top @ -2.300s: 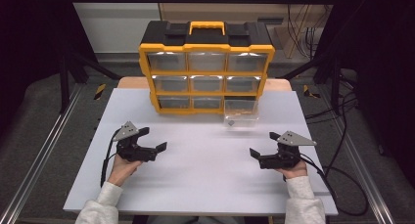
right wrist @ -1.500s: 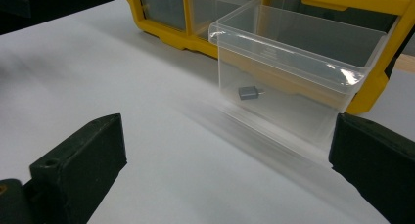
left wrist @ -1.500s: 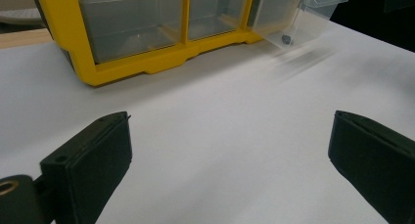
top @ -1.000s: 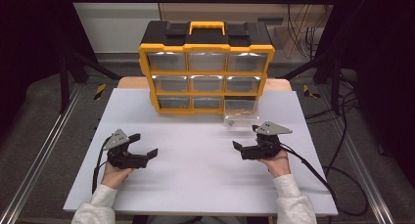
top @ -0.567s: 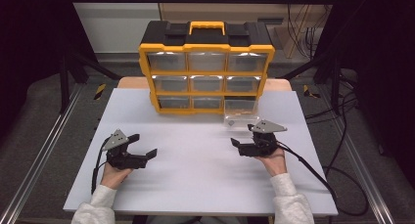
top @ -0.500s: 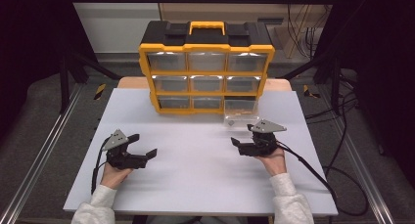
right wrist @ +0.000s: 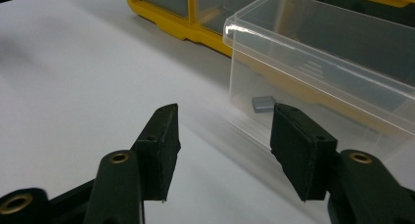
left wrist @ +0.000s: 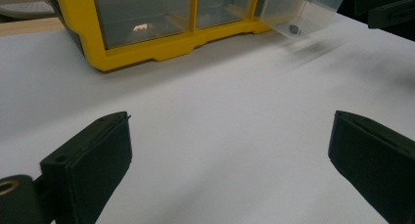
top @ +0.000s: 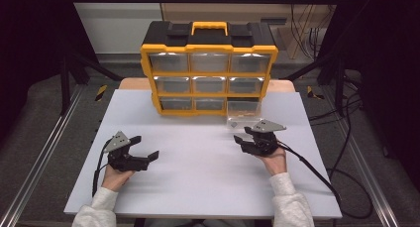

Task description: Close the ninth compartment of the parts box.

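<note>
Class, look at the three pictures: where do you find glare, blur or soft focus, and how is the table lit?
High view: the white table is evenly lit against dark surroundings, with glare on the top drawers of the yellow organizer. Left gripper view: streaky blur near the clear drawer; the near claw looks soft. Right gripper view: a bright glint on the drawer rim; the small grey piece inside stays sharp.

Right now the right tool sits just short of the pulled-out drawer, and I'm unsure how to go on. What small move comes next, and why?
Probably ease the right tool forward to the clear drawer. That drawer stands pulled out of the organizer at bottom right. The tool's jaws have just been closing, with nothing between them, and they stop just short of the drawer's front wall. A small grey piece lies inside.
</note>
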A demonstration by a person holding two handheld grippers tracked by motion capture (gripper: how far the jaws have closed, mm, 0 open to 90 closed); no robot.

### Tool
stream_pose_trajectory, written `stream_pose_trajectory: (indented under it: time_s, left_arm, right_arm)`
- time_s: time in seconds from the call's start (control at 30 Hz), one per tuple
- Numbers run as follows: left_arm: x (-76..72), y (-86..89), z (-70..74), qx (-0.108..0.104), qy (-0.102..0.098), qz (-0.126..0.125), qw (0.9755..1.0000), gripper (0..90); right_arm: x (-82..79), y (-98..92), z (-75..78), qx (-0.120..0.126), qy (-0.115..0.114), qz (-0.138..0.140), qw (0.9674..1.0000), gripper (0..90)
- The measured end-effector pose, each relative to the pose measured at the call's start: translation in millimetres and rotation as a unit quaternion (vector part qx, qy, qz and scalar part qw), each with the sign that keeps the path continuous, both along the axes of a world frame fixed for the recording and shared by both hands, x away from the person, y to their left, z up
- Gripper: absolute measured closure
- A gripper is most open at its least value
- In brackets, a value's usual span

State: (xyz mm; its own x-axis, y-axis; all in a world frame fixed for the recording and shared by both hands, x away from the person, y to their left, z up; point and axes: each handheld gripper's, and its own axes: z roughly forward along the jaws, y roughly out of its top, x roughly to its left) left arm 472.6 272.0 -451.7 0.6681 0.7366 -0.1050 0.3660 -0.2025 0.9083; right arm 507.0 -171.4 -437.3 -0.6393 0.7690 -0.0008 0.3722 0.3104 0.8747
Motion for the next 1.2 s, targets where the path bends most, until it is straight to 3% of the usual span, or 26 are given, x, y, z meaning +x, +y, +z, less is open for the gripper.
stream_pose_trajectory:
  time_s: [0.97, 1.2]
  left_arm:
    - [1.0, 0.0, -1.6, -0.001, 0.004, -0.001, 1.0, 1.8]
    - [1.1, 0.3, -1.5, -0.001, 0.003, 0.0, 1.0, 1.8]
  right_arm:
    - [12.9, 2.7, -1.0, -0.034, 0.001, -0.014, 0.9993, 84.4]
    - [15.6, 3.5, -2.7, -0.036, 0.004, -0.018, 0.9992, 90.0]
